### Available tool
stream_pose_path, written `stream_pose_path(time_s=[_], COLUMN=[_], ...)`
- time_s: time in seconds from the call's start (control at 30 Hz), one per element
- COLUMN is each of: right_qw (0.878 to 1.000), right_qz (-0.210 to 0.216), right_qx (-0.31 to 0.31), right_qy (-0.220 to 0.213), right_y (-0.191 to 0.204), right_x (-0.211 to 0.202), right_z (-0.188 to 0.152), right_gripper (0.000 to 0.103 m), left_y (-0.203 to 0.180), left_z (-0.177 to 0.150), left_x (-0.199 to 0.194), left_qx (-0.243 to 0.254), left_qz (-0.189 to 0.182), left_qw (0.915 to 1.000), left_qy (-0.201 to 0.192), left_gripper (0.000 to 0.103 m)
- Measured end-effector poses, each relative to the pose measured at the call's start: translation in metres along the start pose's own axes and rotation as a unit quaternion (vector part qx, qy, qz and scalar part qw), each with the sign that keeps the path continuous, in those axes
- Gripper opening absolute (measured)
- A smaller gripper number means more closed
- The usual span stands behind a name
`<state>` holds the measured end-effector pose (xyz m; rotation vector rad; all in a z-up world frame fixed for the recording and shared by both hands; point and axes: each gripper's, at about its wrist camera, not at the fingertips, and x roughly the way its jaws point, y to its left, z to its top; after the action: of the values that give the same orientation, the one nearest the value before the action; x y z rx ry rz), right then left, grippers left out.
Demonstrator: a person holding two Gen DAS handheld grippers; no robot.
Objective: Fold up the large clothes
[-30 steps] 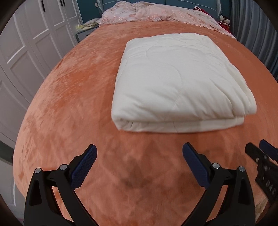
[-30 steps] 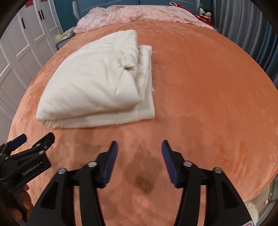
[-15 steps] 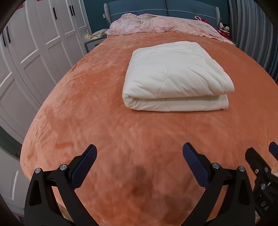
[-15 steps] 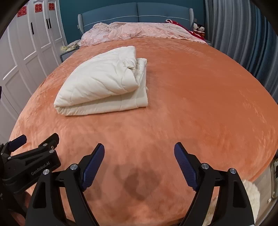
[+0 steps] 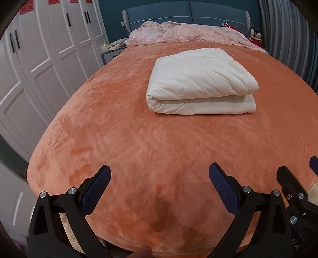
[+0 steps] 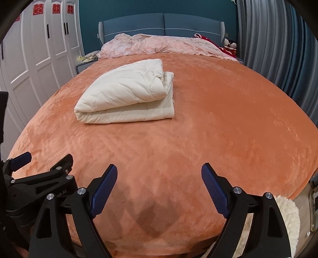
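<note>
A cream quilt point(image 5: 198, 79) lies folded into a thick rectangular bundle on the orange bedspread point(image 5: 119, 129), its folded edge facing me. The right wrist view shows the same quilt point(image 6: 127, 93) left of centre on the bedspread point(image 6: 228, 119). My left gripper point(image 5: 159, 168) hangs open over the foot of the bed, well short of the quilt, with nothing between its fingers. My right gripper point(image 6: 159, 167) is beside it, its jaws opening and empty. Each gripper shows at the edge of the other's view.
White wardrobe doors point(image 5: 39, 69) run along the left side. A blue headboard point(image 5: 188, 13) and crumpled pink bedding point(image 5: 188, 31) lie beyond the quilt. Grey curtains point(image 6: 278, 49) hang on the right. A fluffy white rug point(image 6: 288, 214) lies by the bed's foot.
Both grippers have drawn back from the quilt toward the foot of the bed, so it looks smaller and farther. The right jaws have spread wider. The quilt has stayed put.
</note>
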<state>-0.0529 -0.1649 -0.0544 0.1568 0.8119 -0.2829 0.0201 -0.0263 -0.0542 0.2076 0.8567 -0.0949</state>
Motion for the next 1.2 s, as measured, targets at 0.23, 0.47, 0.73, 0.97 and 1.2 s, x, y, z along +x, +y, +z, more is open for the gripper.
stream_pose_path(time_s=[0.23, 0.47, 0.73, 0.97, 1.2], right_qw=[1.0, 1.0, 1.0, 1.0, 1.0], right_qz=[-0.004, -0.006, -0.006, -0.006, -0.007], right_qx=[-0.008, -0.013, -0.013, -0.013, -0.012], right_qy=[0.001, 0.0, 0.001, 0.0, -0.001], right_y=[0.008, 0.011, 0.011, 0.01, 0.01], right_x=[-0.004, -0.005, -0.004, -0.004, -0.005], right_z=[-0.009, -0.013, -0.013, -0.013, -0.016], right_gripper=[0.084, 0.084, 0.084, 0.085, 0.085], left_y=[0.004, 0.006, 0.007, 0.007, 0.008], left_z=[-0.007, -0.012, -0.014, -0.015, -0.016], left_x=[-0.002, -0.004, -0.006, -0.006, -0.006], left_qx=[0.003, 0.002, -0.001, 0.0, -0.001], left_qz=[0.016, 0.022, 0.024, 0.024, 0.022], left_qw=[0.9999, 0.9997, 0.9996, 0.9997, 0.9997], left_qy=[-0.004, -0.01, -0.011, -0.011, -0.009], left_gripper=[0.097, 0.097, 0.096, 0.096, 0.096])
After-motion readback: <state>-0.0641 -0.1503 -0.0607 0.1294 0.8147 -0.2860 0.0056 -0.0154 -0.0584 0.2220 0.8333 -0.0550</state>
